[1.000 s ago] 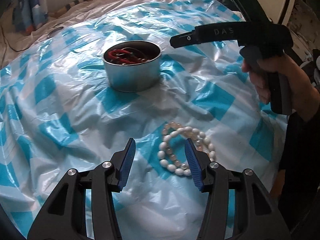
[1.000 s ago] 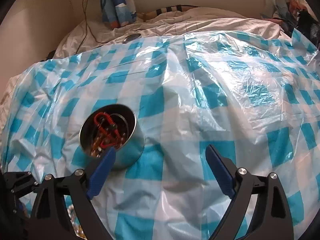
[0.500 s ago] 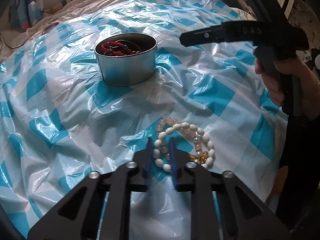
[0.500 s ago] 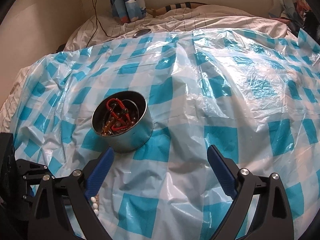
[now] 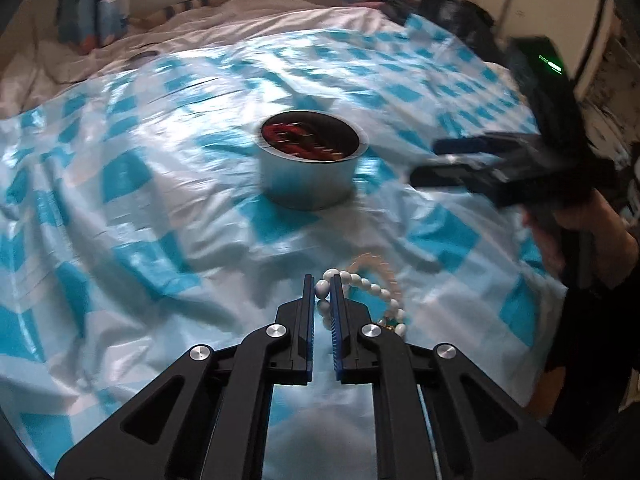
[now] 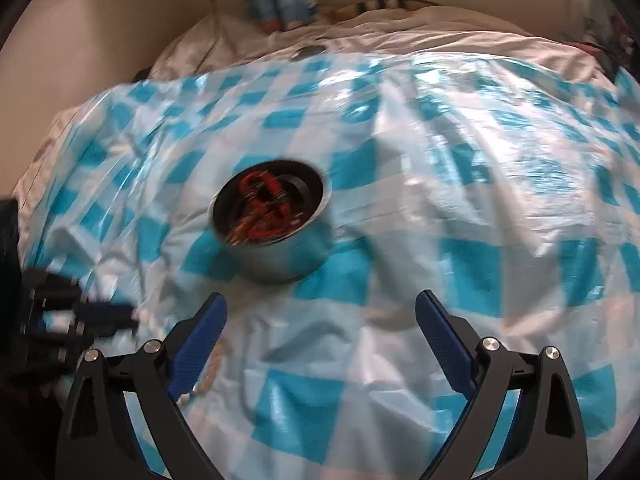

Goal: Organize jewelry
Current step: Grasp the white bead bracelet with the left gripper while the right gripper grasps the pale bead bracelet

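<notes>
1. Our left tool (image 5: 320, 300) has just closed on the beads (image 5: 370, 290), low over the bed.
2. Our right tool (image 6: 320, 334) stays wide apart, empty.
3. We lift slowly toward the tin (image 5: 310, 172).

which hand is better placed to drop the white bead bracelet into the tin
Left. The left gripper has just closed on the white bead bracelet, facing the tin. The right gripper is open and empty.
</notes>
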`<state>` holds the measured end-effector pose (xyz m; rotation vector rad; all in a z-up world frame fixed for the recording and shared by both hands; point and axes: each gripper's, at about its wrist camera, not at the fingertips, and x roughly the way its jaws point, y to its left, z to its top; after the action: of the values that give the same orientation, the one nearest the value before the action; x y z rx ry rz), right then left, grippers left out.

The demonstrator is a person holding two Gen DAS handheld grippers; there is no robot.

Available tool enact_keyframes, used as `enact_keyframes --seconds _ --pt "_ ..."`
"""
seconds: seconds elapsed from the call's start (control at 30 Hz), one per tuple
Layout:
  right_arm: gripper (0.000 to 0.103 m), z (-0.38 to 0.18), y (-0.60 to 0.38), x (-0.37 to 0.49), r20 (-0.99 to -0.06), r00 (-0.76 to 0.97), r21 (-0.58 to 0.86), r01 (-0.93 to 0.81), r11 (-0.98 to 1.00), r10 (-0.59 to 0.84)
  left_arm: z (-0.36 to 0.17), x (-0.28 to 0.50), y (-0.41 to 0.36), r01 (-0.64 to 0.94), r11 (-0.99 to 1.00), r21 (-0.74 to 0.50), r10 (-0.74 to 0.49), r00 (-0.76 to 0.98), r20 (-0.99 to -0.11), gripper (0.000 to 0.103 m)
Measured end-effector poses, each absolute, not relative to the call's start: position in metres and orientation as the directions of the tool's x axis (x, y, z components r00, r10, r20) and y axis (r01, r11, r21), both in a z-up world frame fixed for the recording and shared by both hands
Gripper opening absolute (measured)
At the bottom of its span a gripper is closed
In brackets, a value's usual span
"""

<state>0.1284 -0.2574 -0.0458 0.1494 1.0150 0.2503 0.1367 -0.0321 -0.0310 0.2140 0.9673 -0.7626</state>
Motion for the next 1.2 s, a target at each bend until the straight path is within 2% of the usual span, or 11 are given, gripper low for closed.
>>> enact_keyframes --seconds 0.3,0.4,0.67,0.83,0.97,1.1,1.2 --pt "0.09 -0.057 -0.184 0.111 -0.817 0.455 0.163 -0.407 0.899 0.355 -0.041 0.153 -0.011 0.568 0.82 -0.071 -0.348 0.396 -0.85 0.007" --pt "0.077 -0.068 -0.175 0.114 -0.829 0.426 0.179 -0.412 0.893 0.363 -0.044 0.156 -0.004 0.547 0.836 -0.041 -0.309 0.408 -0.859 0.007" --pt "0.06 -0.084 -0.171 0.119 -0.849 0.417 0.156 -0.389 0.908 0.325 -0.054 0.158 -0.003 0.547 0.837 -0.019 -0.278 0.394 -0.876 0.007" --pt "0.032 -0.081 -0.162 0.11 -0.866 0.426 0.043 -0.456 0.889 0.261 -0.065 0.158 -0.007 0.552 0.834 -0.024 -0.267 0.365 -0.892 0.008" --pt "0.026 -0.08 -0.162 0.105 -0.873 0.426 0.002 -0.482 0.876 0.236 -0.071 0.161 -0.007 0.54 0.84 -0.05 -0.277 0.347 -0.896 0.01" --pt "0.011 -0.073 -0.169 0.104 -0.86 0.439 0.029 -0.464 0.885 0.259 -0.071 0.159 -0.01 0.55 0.835 -0.031 -0.268 0.356 -0.895 0.01" --pt "0.01 -0.065 -0.172 0.103 -0.845 0.444 0.067 -0.467 0.882 0.299 -0.069 0.159 -0.009 0.551 0.834 -0.034 -0.272 0.356 -0.894 0.01"
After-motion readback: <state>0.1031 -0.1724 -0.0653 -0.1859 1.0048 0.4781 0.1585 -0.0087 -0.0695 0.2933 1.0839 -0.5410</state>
